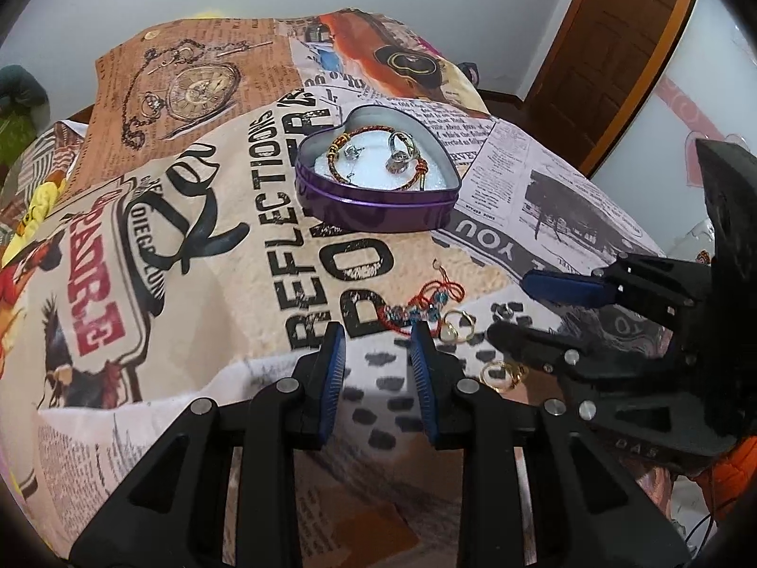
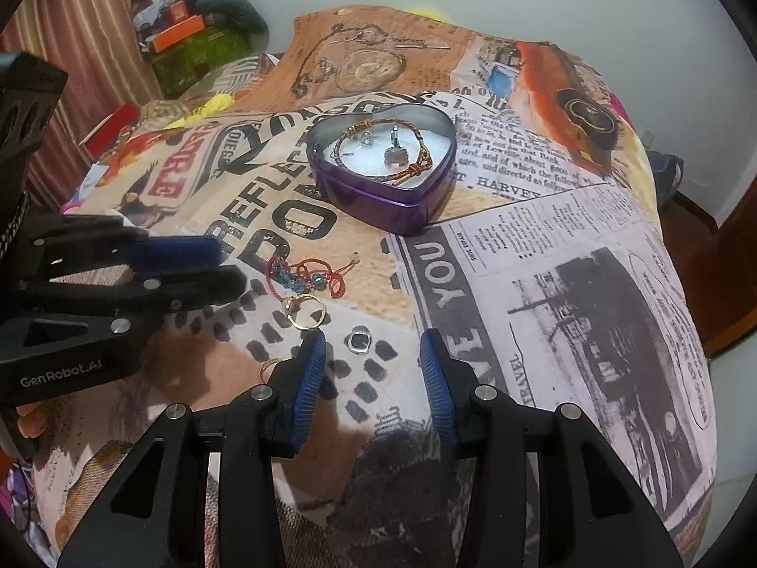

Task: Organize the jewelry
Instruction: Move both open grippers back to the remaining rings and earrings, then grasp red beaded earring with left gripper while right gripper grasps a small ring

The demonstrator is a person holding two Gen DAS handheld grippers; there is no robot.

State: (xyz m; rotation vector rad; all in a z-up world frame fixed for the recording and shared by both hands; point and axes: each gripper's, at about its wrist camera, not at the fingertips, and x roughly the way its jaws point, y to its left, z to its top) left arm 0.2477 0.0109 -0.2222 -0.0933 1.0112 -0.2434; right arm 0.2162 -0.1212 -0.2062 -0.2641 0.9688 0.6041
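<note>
Silver ring lies flat, near purple heart tin.

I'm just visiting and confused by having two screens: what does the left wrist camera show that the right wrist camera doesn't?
Only the left wrist view shows the brown wooden door at the far right and the left gripper from behind, open.

Only the right wrist view shows the striped pinkish curtain, the shelf clutter with an orange box, and the right gripper from behind, open.

Both show the purple heart-shaped tin holding a braided bracelet, and, loose on the newspaper-print cloth, the red cord bracelet with blue beads and a gold ring.
</note>
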